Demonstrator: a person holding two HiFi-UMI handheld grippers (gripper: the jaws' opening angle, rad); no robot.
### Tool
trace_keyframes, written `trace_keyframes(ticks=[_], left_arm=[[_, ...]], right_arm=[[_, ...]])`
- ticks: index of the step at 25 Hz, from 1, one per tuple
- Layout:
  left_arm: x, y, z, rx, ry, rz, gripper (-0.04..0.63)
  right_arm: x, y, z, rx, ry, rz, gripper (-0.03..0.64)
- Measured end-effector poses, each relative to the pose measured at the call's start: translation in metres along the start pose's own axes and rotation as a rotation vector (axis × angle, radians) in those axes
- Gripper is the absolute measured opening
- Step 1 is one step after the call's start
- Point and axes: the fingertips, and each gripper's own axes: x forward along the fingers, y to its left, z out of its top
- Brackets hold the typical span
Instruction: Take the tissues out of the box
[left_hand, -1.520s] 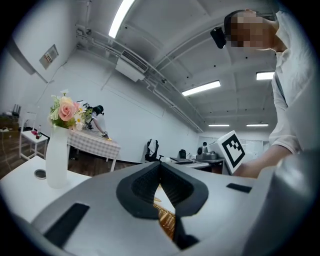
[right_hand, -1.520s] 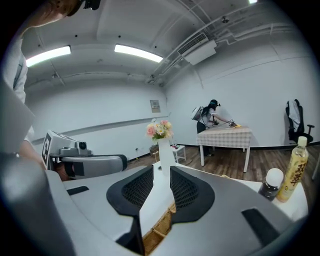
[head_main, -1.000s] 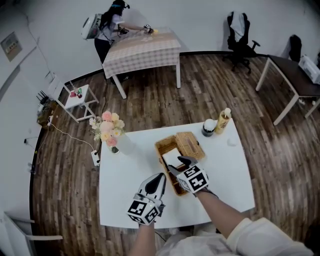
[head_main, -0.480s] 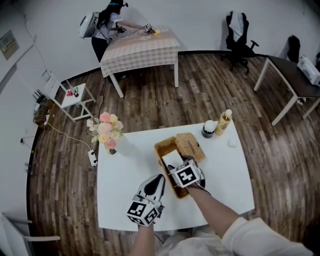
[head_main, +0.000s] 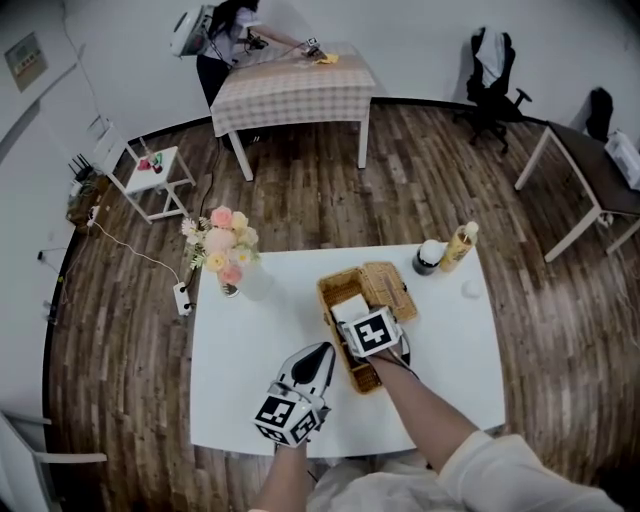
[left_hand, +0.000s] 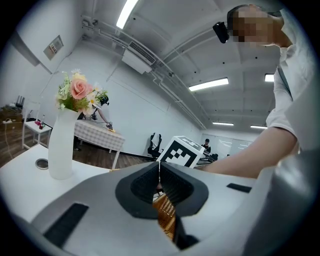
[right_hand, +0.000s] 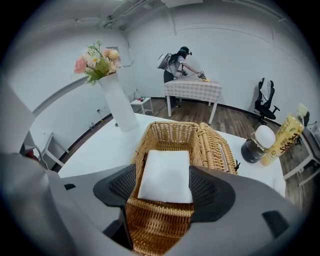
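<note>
An open wicker box (head_main: 345, 345) stands mid-table with its lid (head_main: 388, 286) folded back to the right. Inside lies a flat white stack of tissues (right_hand: 166, 175), also seen from the head view as tissues (head_main: 349, 306). My right gripper (right_hand: 165, 192) hovers over the box's near end, its marker cube (head_main: 372, 331) above the basket. Its jaws are opening, one pad on each side of the tissues, neither pressing on them. My left gripper (head_main: 321, 352) rests left of the box, shut and empty, pointing at the basket (left_hand: 167, 215).
A white vase of flowers (head_main: 230, 265) stands at the table's back left. A dark jar (head_main: 428, 258) and a yellow bottle (head_main: 458, 247) stand at the back right. The white table (head_main: 250, 370) ends close in front. A person works at a checked table (head_main: 295, 85) far behind.
My right gripper has moved left from beside the box to over its near end, above the tissues. My left gripper has stayed where it was.
</note>
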Motion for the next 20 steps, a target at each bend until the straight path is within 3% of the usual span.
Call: trace_keyframes(ticks=[2, 6, 8, 15, 20], left_arm=[[-0.001, 0.001, 0.000, -0.006, -0.004, 0.001, 0.002], [-0.005, 0.002, -0.003, -0.019, -0.006, 0.000, 0.002], [-0.006, 0.003, -0.004, -0.022, -0.004, -0.001, 0.002], [-0.006, 0.002, -0.005, -0.028, -0.002, -0.007, 0.002], [-0.008, 0.000, -0.007, -0.031, -0.001, -0.013, 0.002]], right_arm=[[0.005, 0.003, -0.006, 0.029, 0.041, 0.011, 0.334], [0.012, -0.012, -0.008, 0.017, 0.086, -0.062, 0.334], [0.017, -0.008, -0.006, 0.024, 0.089, -0.045, 0.337], [0.019, -0.018, -0.010, 0.038, 0.214, -0.142, 0.342], [0.015, -0.024, -0.001, 0.003, 0.180, -0.214, 0.342]])
